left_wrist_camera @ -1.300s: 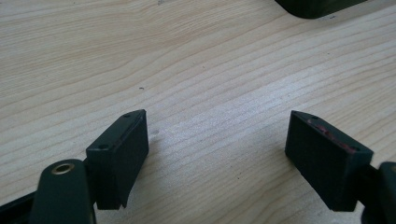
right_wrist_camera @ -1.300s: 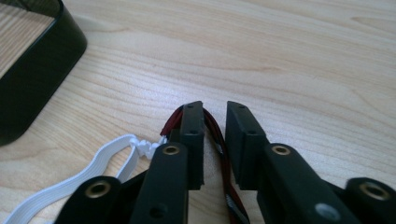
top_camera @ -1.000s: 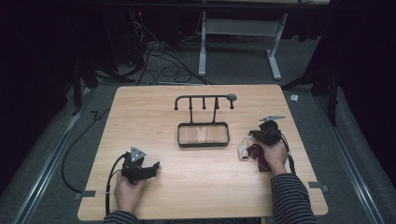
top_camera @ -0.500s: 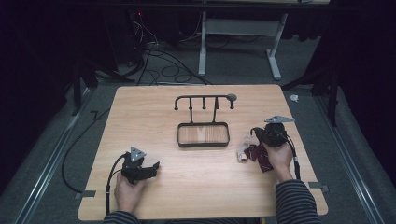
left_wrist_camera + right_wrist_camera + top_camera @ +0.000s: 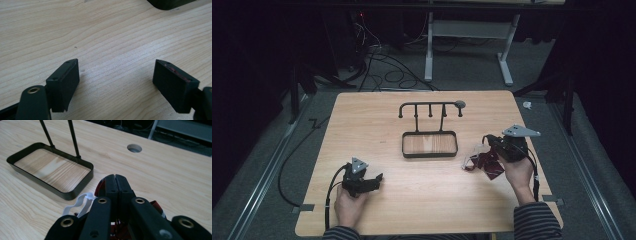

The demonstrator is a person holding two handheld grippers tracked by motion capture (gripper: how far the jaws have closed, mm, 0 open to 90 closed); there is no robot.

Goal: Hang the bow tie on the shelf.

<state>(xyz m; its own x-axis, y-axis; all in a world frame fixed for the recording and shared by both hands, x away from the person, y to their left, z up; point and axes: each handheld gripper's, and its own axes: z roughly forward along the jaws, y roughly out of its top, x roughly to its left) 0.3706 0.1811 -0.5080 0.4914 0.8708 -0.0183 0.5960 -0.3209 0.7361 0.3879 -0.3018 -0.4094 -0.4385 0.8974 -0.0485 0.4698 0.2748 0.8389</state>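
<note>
My right gripper point(image 5: 488, 142) hovers above the table's right side, shut on a dark red cloth item point(image 5: 484, 163) with white straps point(image 5: 472, 156) that hangs under it. In the right gripper view the jaws point(image 5: 115, 178) are pressed together, with the red cloth point(image 5: 99, 188) and a white strap point(image 5: 80, 204) showing below them. A black wire stand point(image 5: 430, 105) with hooks rises from a shallow black tray point(image 5: 429, 156) at the table's middle, left of that gripper. My left gripper point(image 5: 378, 178) rests at the front left, open, with bare wood between its jaws point(image 5: 116, 75).
The tray point(image 5: 62, 192) and its two thin posts point(image 5: 73, 137) stand close ahead-left of the right gripper. A round hole point(image 5: 134, 148) is cut in the tabletop beyond. Cables and a desk frame point(image 5: 467, 35) lie on the floor past the far edge.
The right hand has risen and shifted toward the right edge, carrying the red cloth item up with it. The left hand and gripper have not moved.
</note>
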